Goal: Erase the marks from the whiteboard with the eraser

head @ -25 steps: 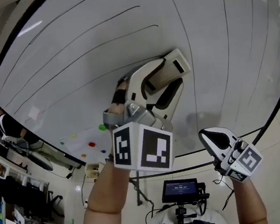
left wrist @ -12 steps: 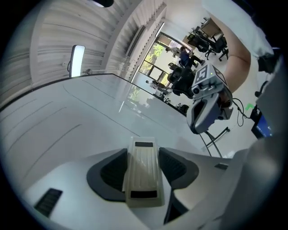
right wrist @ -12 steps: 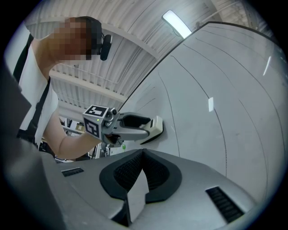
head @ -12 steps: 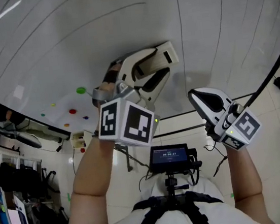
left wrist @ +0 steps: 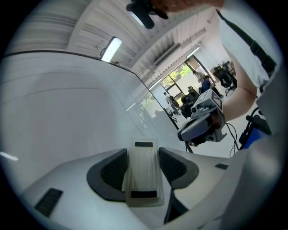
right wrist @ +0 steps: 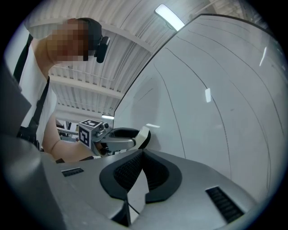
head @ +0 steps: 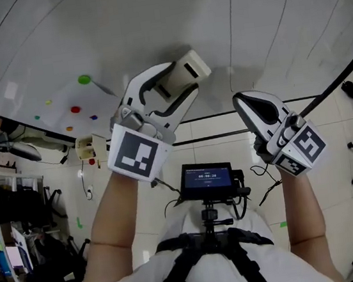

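The whiteboard (head: 147,18) fills the top of the head view, crossed by thin black lines (head: 235,20). My left gripper (head: 185,81) is shut on a cream eraser (head: 191,65), whose end points at the board's lower part; contact with the board cannot be told. In the left gripper view the eraser (left wrist: 143,179) sits upright between both dark pads, with the whiteboard (left wrist: 67,112) ahead. My right gripper (head: 242,102) hangs to the right, shut and empty, its pads meeting in the right gripper view (right wrist: 141,155). That view also shows the left gripper (right wrist: 118,137) and the lined whiteboard (right wrist: 225,112).
Coloured magnets, a green one (head: 84,79) and a red one (head: 75,109), dot the board's lower left. A black stand bar (head: 325,95) runs under the board. A small screen (head: 206,180) sits on the person's chest rig. Shelves stand at the left, chairs at the right.
The left gripper has come down the board with the eraser and rolled. The right gripper sank slightly. The head view has tilted down, showing more of the person's body.
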`<state>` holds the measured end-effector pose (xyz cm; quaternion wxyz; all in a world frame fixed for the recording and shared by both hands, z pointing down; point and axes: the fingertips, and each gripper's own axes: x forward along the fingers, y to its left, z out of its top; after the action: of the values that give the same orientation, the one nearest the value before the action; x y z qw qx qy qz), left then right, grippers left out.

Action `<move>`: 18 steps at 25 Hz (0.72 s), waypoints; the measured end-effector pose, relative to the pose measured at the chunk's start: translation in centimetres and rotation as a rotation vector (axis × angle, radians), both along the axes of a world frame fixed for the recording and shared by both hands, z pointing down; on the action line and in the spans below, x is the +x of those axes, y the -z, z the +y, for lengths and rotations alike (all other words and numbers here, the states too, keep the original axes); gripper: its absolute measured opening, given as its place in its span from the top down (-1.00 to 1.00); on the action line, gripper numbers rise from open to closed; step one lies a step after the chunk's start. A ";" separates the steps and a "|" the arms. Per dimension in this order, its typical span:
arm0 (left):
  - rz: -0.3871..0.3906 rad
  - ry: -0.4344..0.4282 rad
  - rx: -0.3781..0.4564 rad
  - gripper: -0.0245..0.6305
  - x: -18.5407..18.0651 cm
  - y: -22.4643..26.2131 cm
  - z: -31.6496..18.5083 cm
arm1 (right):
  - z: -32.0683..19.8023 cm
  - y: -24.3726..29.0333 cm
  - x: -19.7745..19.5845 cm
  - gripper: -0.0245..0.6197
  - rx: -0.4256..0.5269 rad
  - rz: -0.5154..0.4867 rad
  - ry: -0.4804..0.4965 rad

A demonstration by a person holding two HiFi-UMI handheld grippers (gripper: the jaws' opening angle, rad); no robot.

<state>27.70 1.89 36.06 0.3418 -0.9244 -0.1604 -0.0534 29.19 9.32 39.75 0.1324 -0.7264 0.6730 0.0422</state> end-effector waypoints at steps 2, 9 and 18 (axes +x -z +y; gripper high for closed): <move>-0.018 0.023 -0.076 0.19 -1.2 -1.7 -1.2 | -0.8 -0.8 -0.3 0.86 -0.001 -0.012 0.022; -0.109 0.067 -0.374 0.19 -6.9 -6.9 -4.9 | -2.9 -3.8 -3.8 0.86 -0.064 -0.074 0.057; -0.159 0.119 -0.558 0.19 -17.2 -11.4 -8.2 | -6.8 -4.2 -12.0 0.86 -0.118 -0.112 0.090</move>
<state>10.55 -6.30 47.43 0.0569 -0.9834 -0.1405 -0.0994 17.17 2.50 44.00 0.1286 -0.7033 0.6978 -0.0444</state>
